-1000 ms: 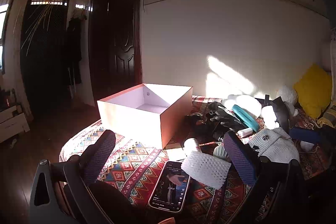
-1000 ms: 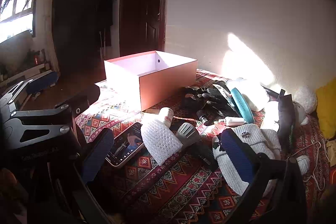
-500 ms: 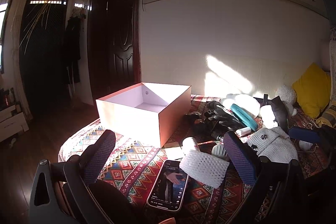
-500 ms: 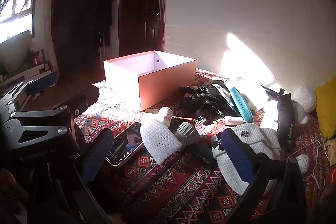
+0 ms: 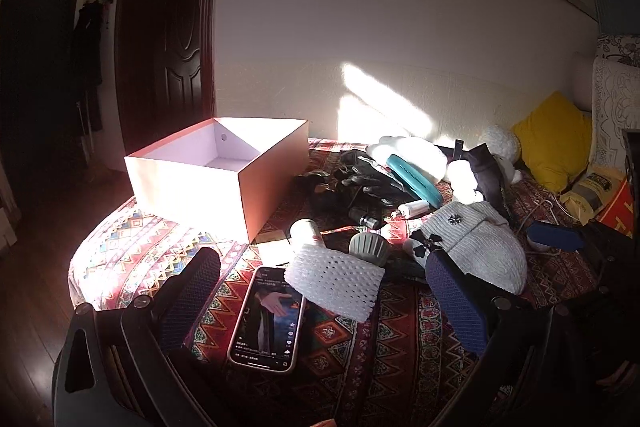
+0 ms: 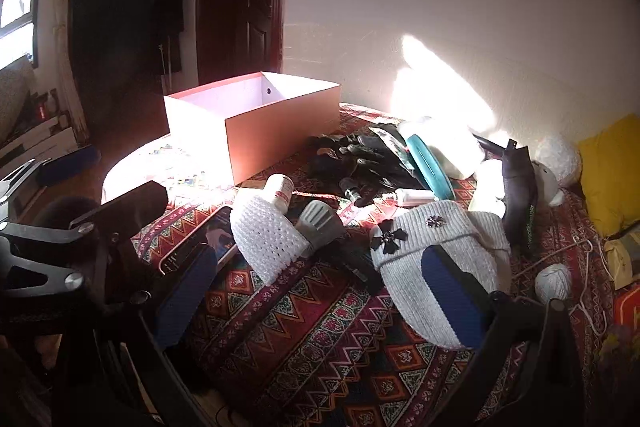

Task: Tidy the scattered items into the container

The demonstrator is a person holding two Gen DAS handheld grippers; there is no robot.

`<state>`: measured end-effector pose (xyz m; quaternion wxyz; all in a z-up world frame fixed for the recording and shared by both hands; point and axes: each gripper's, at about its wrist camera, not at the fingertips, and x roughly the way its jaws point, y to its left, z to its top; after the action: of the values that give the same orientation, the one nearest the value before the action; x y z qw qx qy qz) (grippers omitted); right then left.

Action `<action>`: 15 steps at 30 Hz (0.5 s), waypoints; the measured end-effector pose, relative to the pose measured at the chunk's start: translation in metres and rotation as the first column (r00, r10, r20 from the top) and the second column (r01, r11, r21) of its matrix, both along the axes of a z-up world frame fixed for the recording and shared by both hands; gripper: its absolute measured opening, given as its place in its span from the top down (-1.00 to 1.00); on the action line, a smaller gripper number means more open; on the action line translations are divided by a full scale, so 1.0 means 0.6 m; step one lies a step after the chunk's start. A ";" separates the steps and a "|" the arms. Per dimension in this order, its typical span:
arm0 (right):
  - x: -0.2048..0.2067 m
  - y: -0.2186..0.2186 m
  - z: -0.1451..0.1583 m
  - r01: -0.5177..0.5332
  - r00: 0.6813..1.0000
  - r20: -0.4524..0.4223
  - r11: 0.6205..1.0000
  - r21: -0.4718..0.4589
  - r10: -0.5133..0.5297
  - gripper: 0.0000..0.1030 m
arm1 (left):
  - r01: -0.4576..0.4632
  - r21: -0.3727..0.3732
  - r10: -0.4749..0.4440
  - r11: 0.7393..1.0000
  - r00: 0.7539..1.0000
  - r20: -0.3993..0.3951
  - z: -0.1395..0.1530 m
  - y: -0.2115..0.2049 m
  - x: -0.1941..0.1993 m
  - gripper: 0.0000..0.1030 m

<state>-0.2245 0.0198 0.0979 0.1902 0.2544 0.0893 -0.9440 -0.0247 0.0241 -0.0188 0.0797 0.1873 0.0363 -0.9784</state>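
Left wrist view: open pink cardboard box (image 5: 218,171) sits empty at far-left end of patterned red cloth (image 5: 400,339), clutter piled beside it.
L gripper (image 5: 324,291) spread wide, holding nothing, hovering over lit smartphone (image 5: 267,315) & white foam mesh sleeve (image 5: 336,283); R gripper (image 6: 316,299) likewise agape, empty, near grey knit hat (image 6: 440,247).

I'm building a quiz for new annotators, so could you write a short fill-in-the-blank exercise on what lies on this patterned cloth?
1. The open cardboard box holds ____ items so far.
2. The phone lies with its lit screen facing ____.
3. The white foam mesh sleeve overlaps the top edge of the ____.
4. The grey knitted hat carries a black ____ ornament.

Missing words: no; up; phone; flower
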 end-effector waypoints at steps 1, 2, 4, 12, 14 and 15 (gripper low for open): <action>-0.010 0.012 -0.008 0.042 0.999 0.023 0.999 0.004 -0.042 -0.99 | 0.019 0.016 -0.019 1.000 1.000 0.015 -0.007 0.007 -0.006 -1.00; -0.021 0.029 -0.016 0.091 0.995 0.050 0.996 0.002 -0.091 -0.99 | 0.039 0.017 -0.039 0.999 0.998 0.041 -0.014 0.018 -0.012 -1.00; -0.041 0.079 -0.036 0.187 0.978 0.109 0.979 -0.074 -0.179 -0.99 | 0.109 0.045 -0.114 0.993 0.984 0.139 -0.036 0.041 -0.033 -1.00; -0.074 0.222 -0.133 0.494 0.794 0.426 0.868 -0.038 -0.433 -0.99 | 0.274 0.121 -0.299 0.954 0.851 0.431 -0.167 0.148 -0.140 -1.00; -0.081 0.229 -0.153 0.505 0.773 0.439 0.863 0.008 -0.457 -0.99 | 0.260 0.138 -0.295 0.956 0.847 0.442 -0.197 0.151 -0.169 -1.00; -0.087 0.234 -0.166 0.515 0.756 0.456 0.857 0.029 -0.470 -0.99 | 0.255 0.117 -0.281 0.960 0.847 0.452 -0.210 0.154 -0.185 -1.00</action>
<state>-0.2770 0.1602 -0.0017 -0.0372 0.4690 -0.0733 -0.8794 -0.1354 0.1167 -0.1448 -0.0561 0.4209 0.0156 -0.9052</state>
